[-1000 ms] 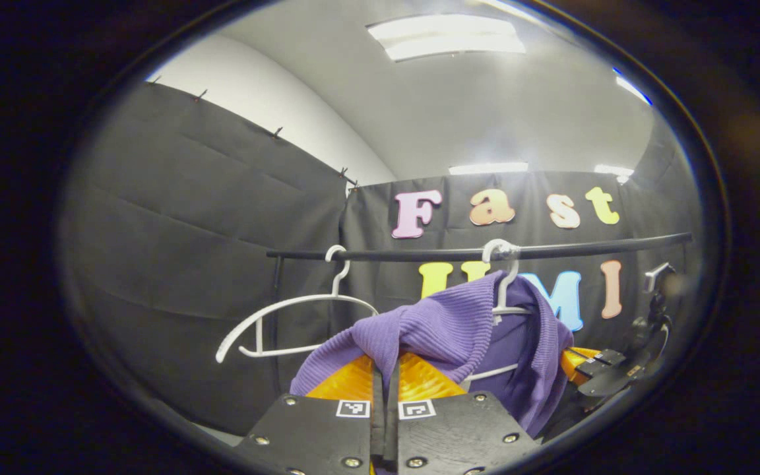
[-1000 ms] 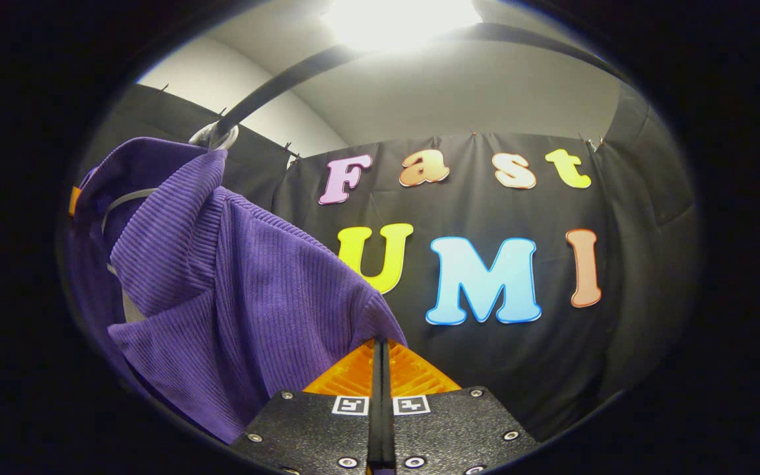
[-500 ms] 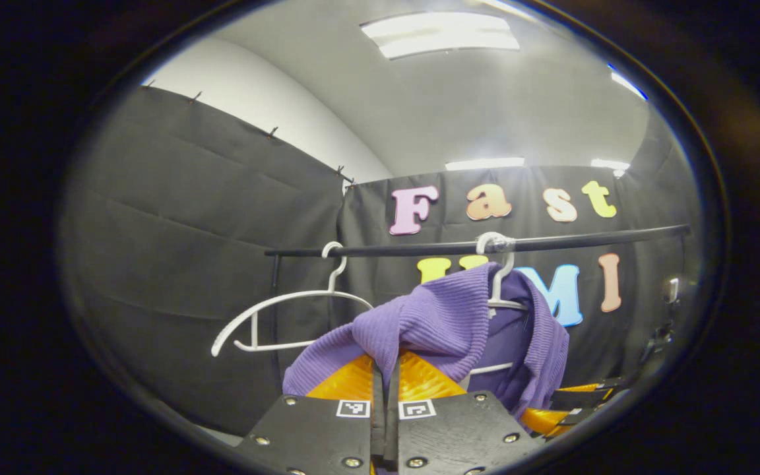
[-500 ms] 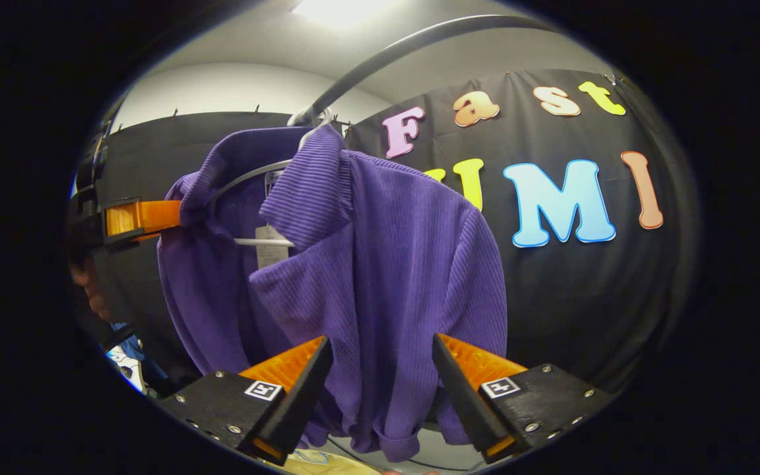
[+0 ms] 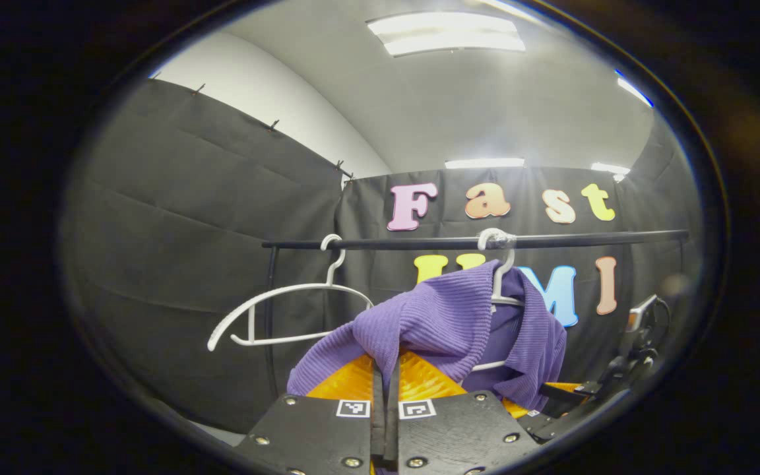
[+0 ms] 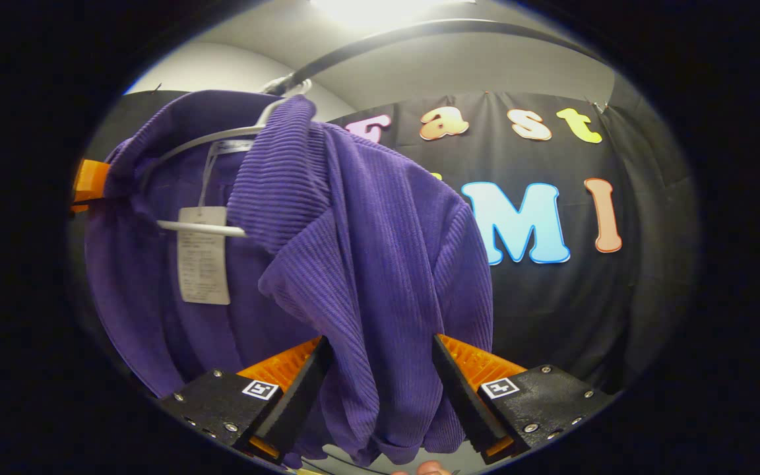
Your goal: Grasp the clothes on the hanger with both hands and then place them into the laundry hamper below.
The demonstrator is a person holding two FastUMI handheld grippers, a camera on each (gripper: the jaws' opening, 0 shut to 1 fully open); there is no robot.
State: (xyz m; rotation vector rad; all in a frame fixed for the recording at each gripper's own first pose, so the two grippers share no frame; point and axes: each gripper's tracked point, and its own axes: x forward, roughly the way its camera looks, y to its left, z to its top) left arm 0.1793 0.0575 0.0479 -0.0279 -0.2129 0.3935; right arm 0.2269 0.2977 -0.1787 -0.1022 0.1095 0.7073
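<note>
A purple ribbed garment (image 5: 449, 323) hangs on a white hanger (image 5: 500, 277) from a black rail (image 5: 419, 243). My left gripper (image 5: 386, 359) is shut on the fabric of its near shoulder, which drapes over the fingertips. In the right gripper view the garment (image 6: 367, 237) hangs close, with a paper tag (image 6: 203, 254) inside the collar. My right gripper (image 6: 382, 343) is open, and the garment's right shoulder and sleeve hang between its fingers. The left gripper's finger (image 6: 90, 185) shows at the garment's far shoulder. The right gripper (image 5: 551, 399) sits low beside the hem.
An empty white hanger (image 5: 274, 297) hangs on the rail to the left of the garment. The rail (image 6: 380, 46) curves overhead in the right gripper view. Black cloth walls stand close behind and to the left.
The right gripper let go of the fabric, opened and dropped lower; it now stands closer, with the sleeve between its fingers. The left gripper has stayed shut on the shoulder.
</note>
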